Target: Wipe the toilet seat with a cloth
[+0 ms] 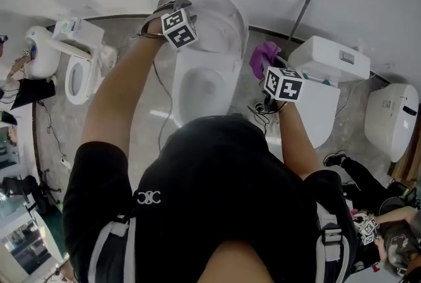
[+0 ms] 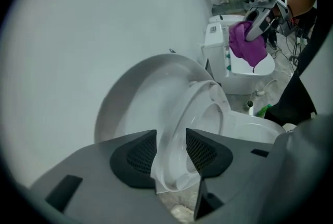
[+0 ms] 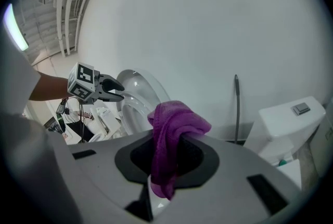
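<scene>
The white toilet [image 1: 204,84] stands against the wall with its lid [image 1: 227,12] and seat raised. My left gripper [image 1: 184,8] is up at the raised seat [image 2: 203,108]. Its jaws stand open, the seat's rim shows in the gap between the pads [image 2: 136,158], and neither pad presses on it. My right gripper [image 1: 268,70] hangs to the right of the bowl, shut on a purple cloth [image 1: 263,56] that droops from its jaws [image 3: 174,134]. From the left gripper view the cloth [image 2: 248,46] hangs in front of the neighbouring toilet.
More toilets stand around: one at the left [image 1: 79,71], one with a tank at the right [image 1: 329,58], another at the far right [image 1: 391,117]. A dark pipe [image 1: 299,15] leans on the wall. Someone sits on the floor at the bottom right [image 1: 381,209]. Cables trail on the floor.
</scene>
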Motion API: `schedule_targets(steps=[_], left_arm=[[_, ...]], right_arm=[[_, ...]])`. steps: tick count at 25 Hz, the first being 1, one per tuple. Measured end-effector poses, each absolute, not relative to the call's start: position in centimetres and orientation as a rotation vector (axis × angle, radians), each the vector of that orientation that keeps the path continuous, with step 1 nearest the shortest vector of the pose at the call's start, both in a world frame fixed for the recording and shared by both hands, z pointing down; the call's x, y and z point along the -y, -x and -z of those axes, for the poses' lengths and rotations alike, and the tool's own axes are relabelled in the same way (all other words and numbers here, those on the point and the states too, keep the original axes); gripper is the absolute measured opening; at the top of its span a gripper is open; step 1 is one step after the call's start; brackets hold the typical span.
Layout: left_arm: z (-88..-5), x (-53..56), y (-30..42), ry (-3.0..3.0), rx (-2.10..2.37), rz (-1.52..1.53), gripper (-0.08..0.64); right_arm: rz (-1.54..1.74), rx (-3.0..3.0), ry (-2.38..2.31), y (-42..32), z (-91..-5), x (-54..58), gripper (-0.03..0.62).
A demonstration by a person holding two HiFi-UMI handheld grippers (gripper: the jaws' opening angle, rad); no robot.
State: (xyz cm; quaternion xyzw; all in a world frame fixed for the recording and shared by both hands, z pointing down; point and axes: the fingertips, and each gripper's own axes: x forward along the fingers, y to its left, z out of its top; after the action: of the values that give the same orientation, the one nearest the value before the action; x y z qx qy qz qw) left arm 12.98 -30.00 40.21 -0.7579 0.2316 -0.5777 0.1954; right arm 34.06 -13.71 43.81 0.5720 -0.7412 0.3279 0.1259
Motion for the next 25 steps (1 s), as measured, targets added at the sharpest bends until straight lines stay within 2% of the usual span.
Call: schedule_targets(steps=[12,15,25], left_arm=[[-42.8,31.3,-11.3,1.945,-0.481,1.773,0.173],[-42.2,31.5,-11.2,1.973,-0.511,1.767,0.113],[-41.6,27.5,-9.7,1.959,-0.455,1.822,0.084]], right_arm=[[-1.105,2.188,-1.67,-34.5,-43.1,12.3,0.063],[-1.087,2.184,-1.664,-34.5,-42.9,11.8,0.063],[-1.083,2.165,-1.65,-30.4,-42.7,8.9,0.063]])
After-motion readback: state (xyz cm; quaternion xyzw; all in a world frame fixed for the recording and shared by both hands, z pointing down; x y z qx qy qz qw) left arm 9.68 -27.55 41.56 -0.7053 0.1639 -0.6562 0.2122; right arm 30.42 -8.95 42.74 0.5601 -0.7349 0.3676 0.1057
